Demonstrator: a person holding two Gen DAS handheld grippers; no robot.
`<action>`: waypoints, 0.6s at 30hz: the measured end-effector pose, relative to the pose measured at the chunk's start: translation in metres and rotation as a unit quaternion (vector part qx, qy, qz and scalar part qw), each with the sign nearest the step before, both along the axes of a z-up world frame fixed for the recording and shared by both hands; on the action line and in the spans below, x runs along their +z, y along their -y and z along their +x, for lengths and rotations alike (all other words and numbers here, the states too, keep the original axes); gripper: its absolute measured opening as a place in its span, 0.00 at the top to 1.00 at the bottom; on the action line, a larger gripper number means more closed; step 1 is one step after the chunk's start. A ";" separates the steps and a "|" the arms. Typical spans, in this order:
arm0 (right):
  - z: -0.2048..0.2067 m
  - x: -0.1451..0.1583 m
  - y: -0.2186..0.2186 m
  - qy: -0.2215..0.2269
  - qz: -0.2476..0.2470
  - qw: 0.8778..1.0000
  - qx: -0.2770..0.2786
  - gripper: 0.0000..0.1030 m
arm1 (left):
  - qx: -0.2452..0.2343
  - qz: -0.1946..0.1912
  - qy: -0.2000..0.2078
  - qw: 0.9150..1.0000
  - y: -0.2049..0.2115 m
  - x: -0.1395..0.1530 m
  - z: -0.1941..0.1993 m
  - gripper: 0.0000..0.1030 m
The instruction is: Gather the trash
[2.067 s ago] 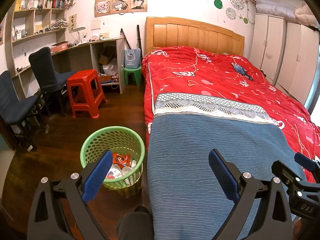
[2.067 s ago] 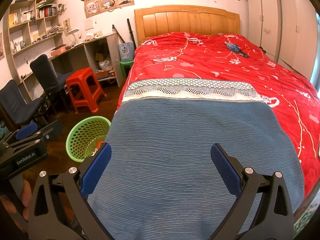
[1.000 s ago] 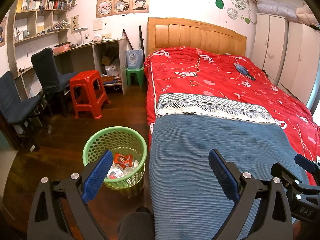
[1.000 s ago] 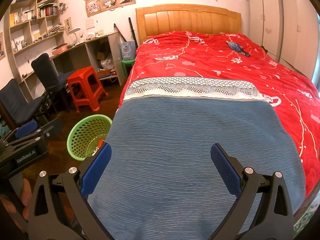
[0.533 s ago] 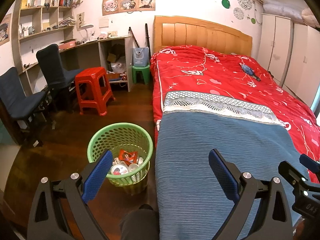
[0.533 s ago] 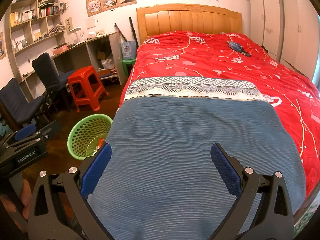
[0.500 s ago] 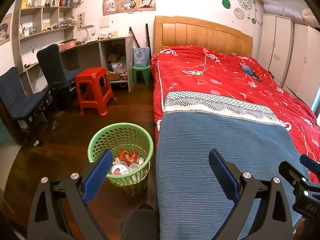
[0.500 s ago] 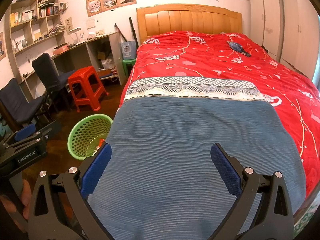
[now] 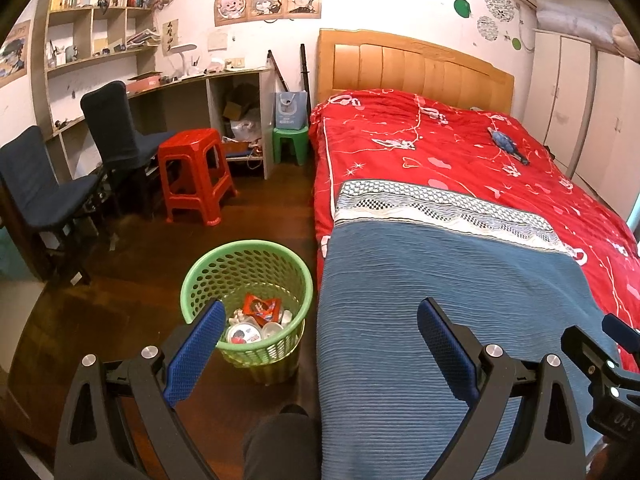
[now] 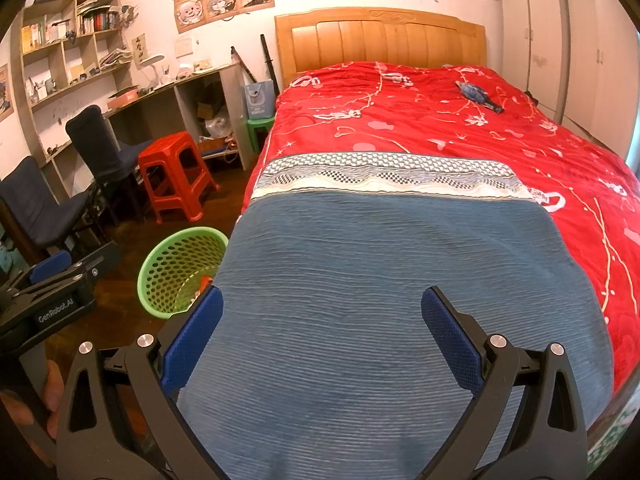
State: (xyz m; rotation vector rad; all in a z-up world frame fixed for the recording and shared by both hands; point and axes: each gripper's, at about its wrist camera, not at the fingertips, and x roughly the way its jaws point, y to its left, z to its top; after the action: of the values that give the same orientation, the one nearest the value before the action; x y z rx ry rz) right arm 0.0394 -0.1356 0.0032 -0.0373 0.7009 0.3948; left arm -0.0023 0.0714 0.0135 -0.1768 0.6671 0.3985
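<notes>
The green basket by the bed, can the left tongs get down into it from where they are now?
Probably yes. The left tongs are open and empty, the green basket stands just ahead on the floor beside the bed, and its open top has nothing over it.

Blanket point(image 10: 384, 280) hides basket's point(image 10: 160, 272) near side (partly).

A round green basket point(image 9: 208, 280) with a perforated wall stands upright on the dark wood floor point(image 9: 120, 304), just beside the bed's point(image 9: 440, 320) left edge where the blue blanket point(image 9: 400, 300) hangs down. It is open at the top and partly filled with trash: a red wrapper point(image 9: 261, 305) lies tilted on top, with a round white lid or cup point(image 9: 243, 335) and other pale bits beside it. In the right wrist view the basket point(image 10: 176, 256) shows mostly its inner wall.
</notes>
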 end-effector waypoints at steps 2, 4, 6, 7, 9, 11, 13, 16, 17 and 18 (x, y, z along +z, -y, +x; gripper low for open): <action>0.000 0.000 0.000 0.000 0.001 1.000 0.000 0.05 | 0.001 0.001 -0.002 1.000 0.001 -0.001 0.000 0.09; 0.000 0.000 0.000 0.000 0.000 1.000 0.000 0.05 | 0.002 0.003 -0.003 1.000 0.002 -0.001 0.001 0.09; 0.000 0.000 0.000 0.000 0.000 1.000 0.000 0.05 | 0.004 0.003 -0.004 1.000 0.002 -0.002 0.002 0.09; 0.000 0.000 0.000 -0.001 0.000 1.000 0.000 0.05 | 0.004 0.003 -0.004 1.000 0.002 -0.002 0.002 0.09; 0.000 0.000 0.000 -0.001 0.001 1.000 0.000 0.05 | 0.005 0.003 -0.005 1.000 0.002 -0.002 0.001 0.09; 0.000 -0.001 0.000 -0.001 0.000 1.000 0.000 0.05 | 0.005 0.003 -0.006 1.000 0.001 -0.003 0.002 0.09; 0.000 -0.001 0.000 0.000 0.000 1.000 0.000 0.05 | 0.005 0.003 -0.006 1.000 0.001 -0.004 0.002 0.09; 0.000 -0.001 0.000 -0.001 0.001 1.000 -0.001 0.05 | 0.005 0.002 -0.007 1.000 0.002 -0.005 0.002 0.09; 0.000 -0.001 0.000 -0.001 0.001 1.000 -0.001 0.05 | 0.005 0.000 -0.008 1.000 0.002 -0.006 0.001 0.09; 0.000 -0.002 0.000 -0.001 0.002 1.000 -0.001 0.05 | 0.005 0.000 -0.008 1.000 0.002 -0.007 0.001 0.09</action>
State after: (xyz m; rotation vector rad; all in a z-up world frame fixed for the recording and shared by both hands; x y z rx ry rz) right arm 0.0393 -0.1353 0.0013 -0.0328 0.7028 0.3947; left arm -0.0012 0.0696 0.0068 -0.1778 0.6825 0.4098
